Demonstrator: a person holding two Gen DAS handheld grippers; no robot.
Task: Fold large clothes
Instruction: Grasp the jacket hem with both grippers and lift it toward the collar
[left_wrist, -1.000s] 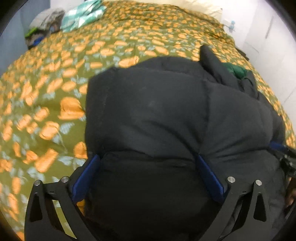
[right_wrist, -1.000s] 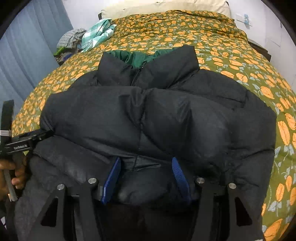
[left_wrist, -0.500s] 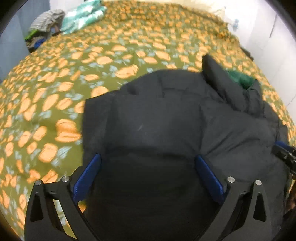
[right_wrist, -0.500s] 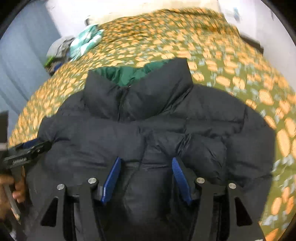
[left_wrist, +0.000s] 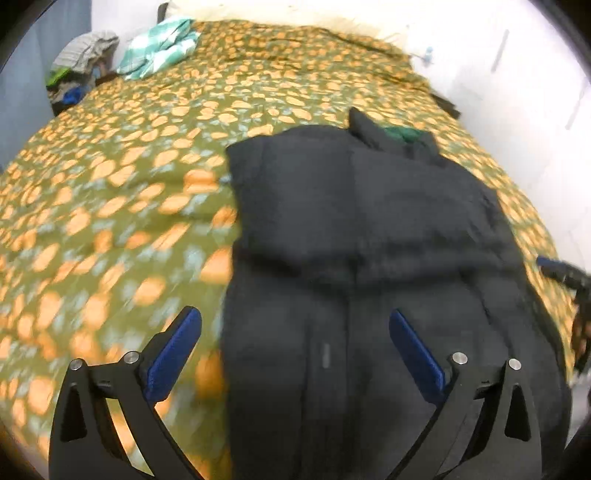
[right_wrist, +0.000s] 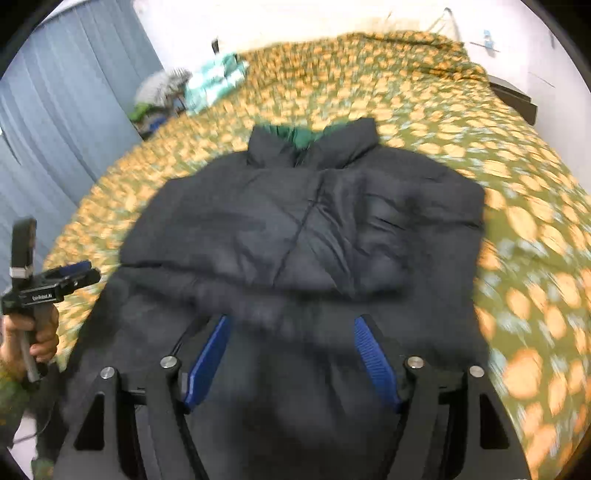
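Above the near end of the bed, the left gripper (left_wrist: 295, 350) is hovering with its blue-padded fingers (left_wrist: 173, 354) spread wide, nothing between them; one finger is over the bedspread, the other over the black puffer jacket (left_wrist: 369, 229). In the right wrist view this same tool (right_wrist: 79, 275) is showing at the left edge, gripped from below by the person's left hand (right_wrist: 37, 332). The right gripper (right_wrist: 295, 354) is likewise hanging with its fingers parted and holding nothing, both pads over the jacket's (right_wrist: 306, 229) lower half. From the left wrist view the right gripper (left_wrist: 561, 271) is only peeking in at the right edge.

The jacket is lying flat on the bed, front up, sleeves folded in across the chest, its green-lined collar (right_wrist: 310, 142) pointing toward the headboard end. It is resting on an olive bedspread (left_wrist: 110, 192) printed with orange shapes. A green-and-white checked cloth (left_wrist: 159, 48) is sitting at the far corner of the bed, beside a heap of mixed clothes (left_wrist: 79, 70). Blue-grey curtains (right_wrist: 66, 110) are hanging along the left side, and white walls (left_wrist: 517, 74) are closing off the right.

A small white label on the left gripper's body is too blurred to read.
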